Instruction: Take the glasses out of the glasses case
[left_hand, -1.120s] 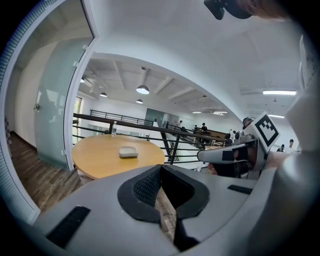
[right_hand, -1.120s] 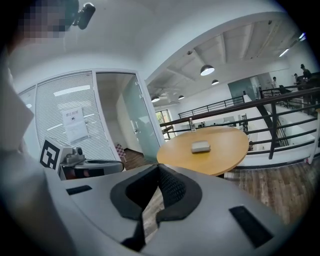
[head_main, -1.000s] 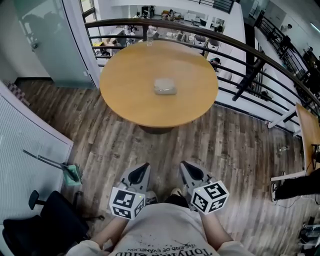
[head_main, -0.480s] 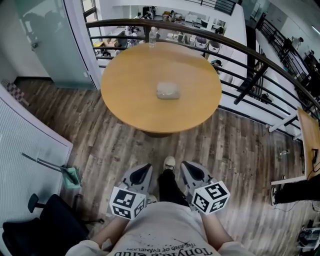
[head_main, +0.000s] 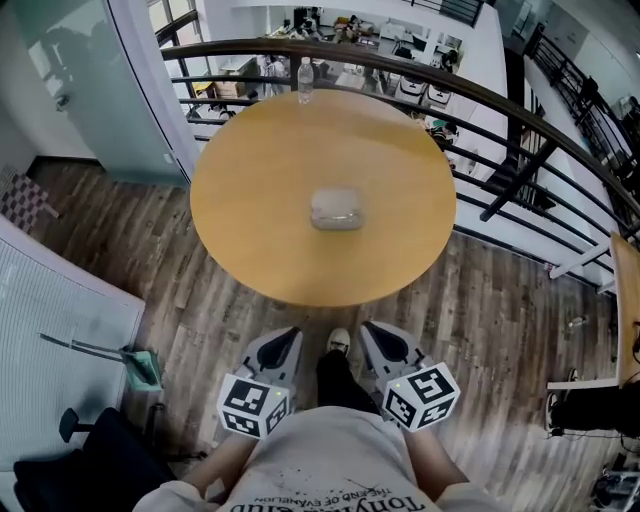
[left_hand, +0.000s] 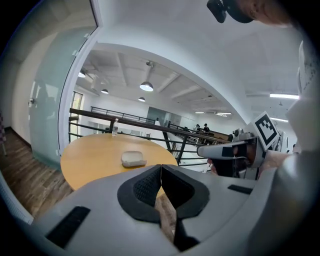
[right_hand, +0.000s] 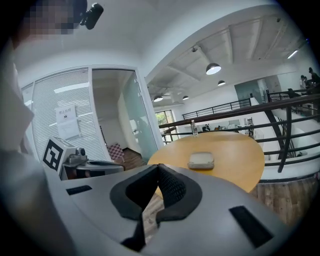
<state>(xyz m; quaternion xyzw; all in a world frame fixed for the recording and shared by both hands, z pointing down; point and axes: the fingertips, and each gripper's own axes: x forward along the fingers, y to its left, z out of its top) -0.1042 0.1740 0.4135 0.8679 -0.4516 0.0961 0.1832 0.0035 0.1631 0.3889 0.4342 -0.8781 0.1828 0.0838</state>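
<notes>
glasses case (head_main: 336, 209): it is lying shut near the middle of the round table (head_main: 240, 240).
inside the case: the lid is hiding it, so i cannot tell.
bottle (head_main: 305, 78): it is standing at the table's far edge, too small to see into.
left gripper (head_main: 288, 336): it is hanging well short of the table's near edge, jaws pressing together on nothing.
right gripper (head_main: 369, 331): it is doing the same.

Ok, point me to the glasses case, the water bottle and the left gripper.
glasses case (head_main: 336, 209), head view, middle of its top face.
water bottle (head_main: 305, 82), head view, middle of its body.
left gripper (left_hand: 161, 167), left gripper view, where its two jaw tips meet.
</notes>
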